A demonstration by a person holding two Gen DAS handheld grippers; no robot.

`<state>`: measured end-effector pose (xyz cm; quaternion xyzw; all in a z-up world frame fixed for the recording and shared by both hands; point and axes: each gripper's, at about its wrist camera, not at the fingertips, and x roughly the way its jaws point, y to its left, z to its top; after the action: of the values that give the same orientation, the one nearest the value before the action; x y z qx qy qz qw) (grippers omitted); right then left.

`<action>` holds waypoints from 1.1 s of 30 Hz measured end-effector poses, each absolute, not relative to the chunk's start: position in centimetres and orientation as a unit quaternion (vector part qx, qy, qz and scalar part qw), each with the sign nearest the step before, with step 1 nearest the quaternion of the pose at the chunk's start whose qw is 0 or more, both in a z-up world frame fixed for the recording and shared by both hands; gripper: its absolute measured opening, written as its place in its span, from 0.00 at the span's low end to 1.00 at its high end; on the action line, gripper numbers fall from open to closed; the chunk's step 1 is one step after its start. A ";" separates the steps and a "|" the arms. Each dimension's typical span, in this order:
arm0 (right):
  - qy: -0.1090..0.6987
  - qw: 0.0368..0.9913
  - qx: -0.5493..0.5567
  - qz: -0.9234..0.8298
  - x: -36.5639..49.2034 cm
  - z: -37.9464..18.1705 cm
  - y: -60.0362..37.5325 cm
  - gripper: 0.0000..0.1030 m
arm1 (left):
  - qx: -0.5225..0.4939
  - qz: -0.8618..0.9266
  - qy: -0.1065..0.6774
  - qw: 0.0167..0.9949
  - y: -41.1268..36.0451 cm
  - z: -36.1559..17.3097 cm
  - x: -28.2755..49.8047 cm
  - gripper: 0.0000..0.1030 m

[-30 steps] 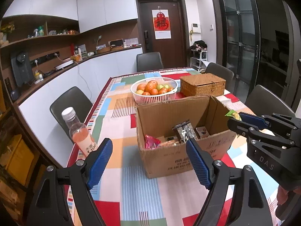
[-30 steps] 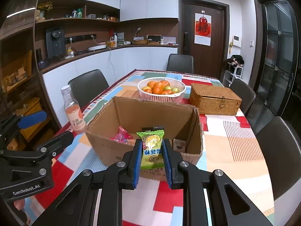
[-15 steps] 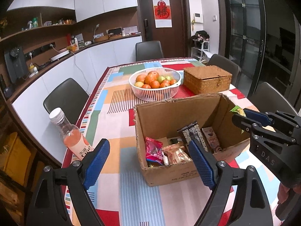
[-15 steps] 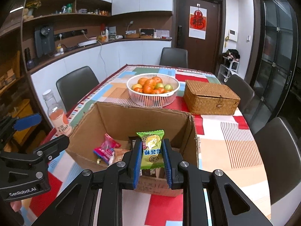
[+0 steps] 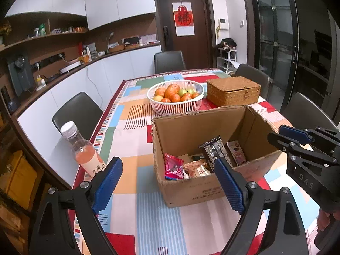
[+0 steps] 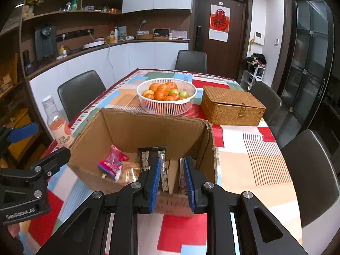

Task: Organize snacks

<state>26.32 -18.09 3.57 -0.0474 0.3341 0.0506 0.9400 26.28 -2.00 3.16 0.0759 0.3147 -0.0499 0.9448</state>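
Note:
An open cardboard box [image 5: 191, 191] [image 6: 131, 127] sits on the patchwork tablecloth and holds several snack packets: a pink one [image 5: 173, 167] [image 6: 112, 163], an orange-brown one [image 5: 196, 169], a dark one [image 5: 214, 150] [image 6: 148, 157] and a pale one [image 5: 237, 153]. My left gripper [image 5: 167, 182] is wide open and empty in front of the box. My right gripper [image 6: 171, 182] hangs over the box's near right rim, jaws slightly apart with nothing between them; it also shows in the left wrist view [image 5: 297, 136]. The green packet is not visible.
A bottle of pink drink [image 5: 85, 153] [image 6: 57, 123] stands at the table's left edge. Behind the box are a white basket of fruit [image 5: 176, 96] [image 6: 166, 95] and a wicker lidded box [image 5: 232, 90] [image 6: 231, 106]. Dark chairs [image 5: 77, 114] surround the table.
My right gripper opened and the green snack packet it held is gone from between its jaws. Both grippers rose, looking more down into the box.

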 end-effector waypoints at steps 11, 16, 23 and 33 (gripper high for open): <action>0.301 0.952 -0.030 0.038 19.2 4.8 -19.1 0.53 | 0.075 -0.043 0.269 0.959 -1.7 4.3 19.5 0.96; 0.297 0.954 -0.020 0.033 16.0 4.7 -19.5 0.61 | 0.076 -0.045 0.251 0.964 -1.7 4.7 16.5 1.00; 0.292 0.956 -0.025 0.023 11.7 4.7 -19.6 0.67 | 0.069 -0.050 0.253 0.964 -1.4 4.9 13.3 1.00; 0.271 0.962 -0.021 0.019 8.0 5.6 -19.5 0.72 | 0.059 -0.049 0.239 0.968 -0.8 5.7 10.2 1.00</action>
<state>7.96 -19.46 5.59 -0.0212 0.2713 0.0194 0.9621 10.19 -0.85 5.73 0.0593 0.2395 -0.0492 0.9678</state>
